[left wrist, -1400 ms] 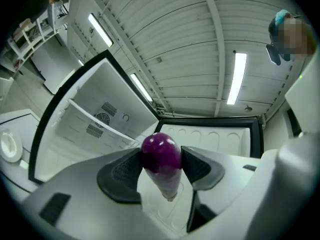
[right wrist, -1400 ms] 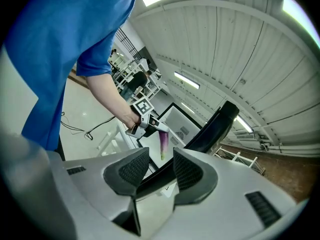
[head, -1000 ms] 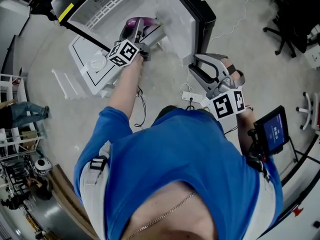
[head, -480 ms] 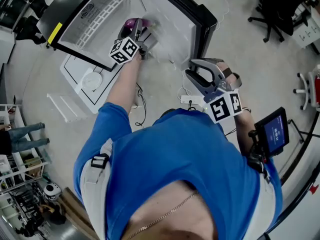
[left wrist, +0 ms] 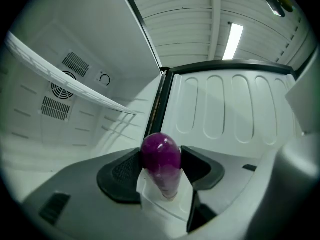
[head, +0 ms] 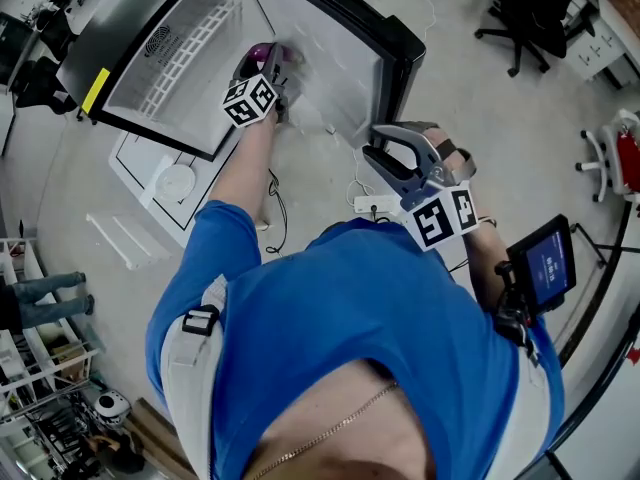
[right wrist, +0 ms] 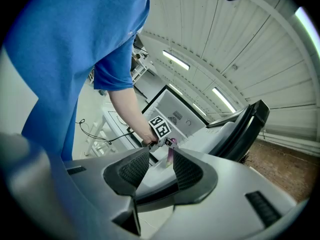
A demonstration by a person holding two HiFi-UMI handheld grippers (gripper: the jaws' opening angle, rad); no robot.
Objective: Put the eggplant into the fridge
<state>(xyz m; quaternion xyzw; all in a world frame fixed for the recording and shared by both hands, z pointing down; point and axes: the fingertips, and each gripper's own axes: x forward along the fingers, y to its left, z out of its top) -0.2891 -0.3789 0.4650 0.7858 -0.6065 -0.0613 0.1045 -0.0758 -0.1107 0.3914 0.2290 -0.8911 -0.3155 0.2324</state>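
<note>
– Left gripper view first: what sits between the jaws?

– The eggplant, with its purple end pointing outward. The left gripper has its jaws clamped on it, one pressed against each flank. The grip looks the same as a second ago.

– And where is the eggplant?

– It is held in the air at the mouth of the open fridge, resting on nothing. Straight ahead is the dark seam where the cabinet meets the door. A white shelf slants across the cabinet on the left, with vent grilles on the back wall behind it.

– Has it moved?

– Yes. In the head view the left gripper has carried the eggplant further into the gap between cabinet and door. A second ago it hung nearer the front of that gap. The head camera has shifted too, so the fridge now fills more of the top of that view.

– What about the other hand?

– The right gripper has its jaws apart with nothing between them. Through the gap only the far-off left gripper and the eggplant show. In the head view the right gripper hangs near the door's black edge, well apart from the eggplant. It is about where it was a second ago, with the same gap between its jaws.
</note>
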